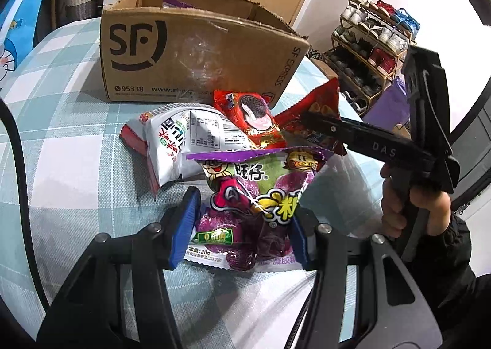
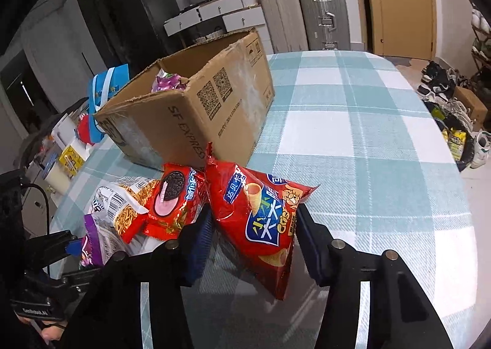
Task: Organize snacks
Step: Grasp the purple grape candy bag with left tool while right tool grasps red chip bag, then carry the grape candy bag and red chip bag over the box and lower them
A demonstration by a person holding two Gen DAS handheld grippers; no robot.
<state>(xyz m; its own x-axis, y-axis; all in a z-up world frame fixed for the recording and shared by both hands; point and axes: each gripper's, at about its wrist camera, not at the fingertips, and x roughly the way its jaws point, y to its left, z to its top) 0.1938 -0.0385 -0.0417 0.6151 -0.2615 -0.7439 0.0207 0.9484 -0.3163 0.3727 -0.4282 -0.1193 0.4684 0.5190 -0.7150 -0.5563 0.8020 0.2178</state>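
Note:
My left gripper (image 1: 242, 235) is shut on a purple gummy packet (image 1: 245, 195), its blue pads pressing the packet's lower sides just above the table. My right gripper (image 2: 254, 244) is shut on a red crisp bag (image 2: 257, 220), which hangs tilted between the pads; in the left wrist view this gripper (image 1: 310, 122) reaches in from the right over the red crisp bag (image 1: 319, 103). A red cookie packet (image 1: 254, 115) and a white noodle-snack packet (image 1: 172, 140) lie between them. Behind stands an open SF cardboard box (image 1: 196, 51) with a purple packet (image 2: 168, 82) inside.
The table wears a teal and white checked cloth (image 2: 353, 134), bare to the right of the box. A shoe rack (image 1: 368, 51) stands beyond the table's right edge. Suitcases (image 2: 322, 14) and drawers line the far wall. Clutter sits off the table's left side.

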